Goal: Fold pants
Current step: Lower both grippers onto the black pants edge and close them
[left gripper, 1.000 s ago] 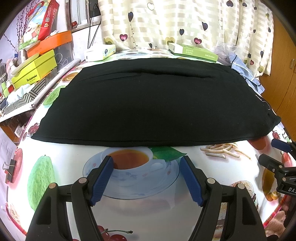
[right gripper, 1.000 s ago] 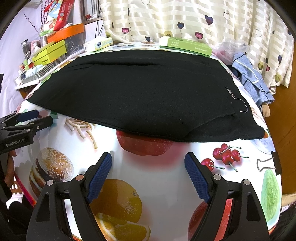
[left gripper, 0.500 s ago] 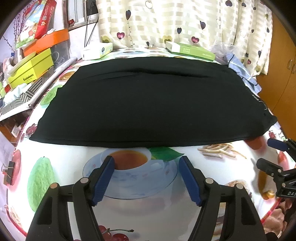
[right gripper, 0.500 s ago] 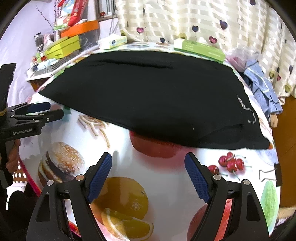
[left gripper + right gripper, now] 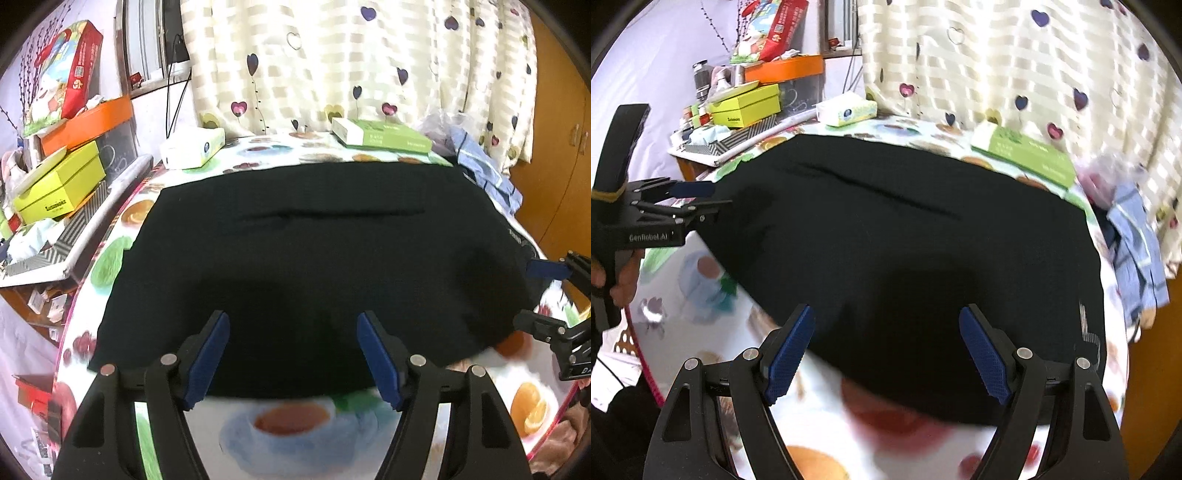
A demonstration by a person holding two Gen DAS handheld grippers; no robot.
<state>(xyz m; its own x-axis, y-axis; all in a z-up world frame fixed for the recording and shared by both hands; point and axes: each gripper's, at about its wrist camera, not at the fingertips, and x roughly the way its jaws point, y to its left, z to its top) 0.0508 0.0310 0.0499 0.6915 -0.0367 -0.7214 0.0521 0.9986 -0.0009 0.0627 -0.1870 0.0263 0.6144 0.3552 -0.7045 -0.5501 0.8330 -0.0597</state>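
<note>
Black pants (image 5: 314,266), one pair, lie flat across the centre of the fruit-print tablecloth (image 5: 295,439). Two grippers, left gripper (image 5: 293,354) and right gripper (image 5: 886,350), occupy the lower frame, fingers spread wide over the near hem, holding nothing.

Left wrist camera sits low over the near edge, facing the heart-print curtain (image 5: 332,66), close to the black folded pants (image 5: 314,258). Right wrist camera looks from further right, angled leftward. Both share the pants (image 5: 905,240) and the flat green box (image 5: 380,136) (image 5: 1027,151).
</note>
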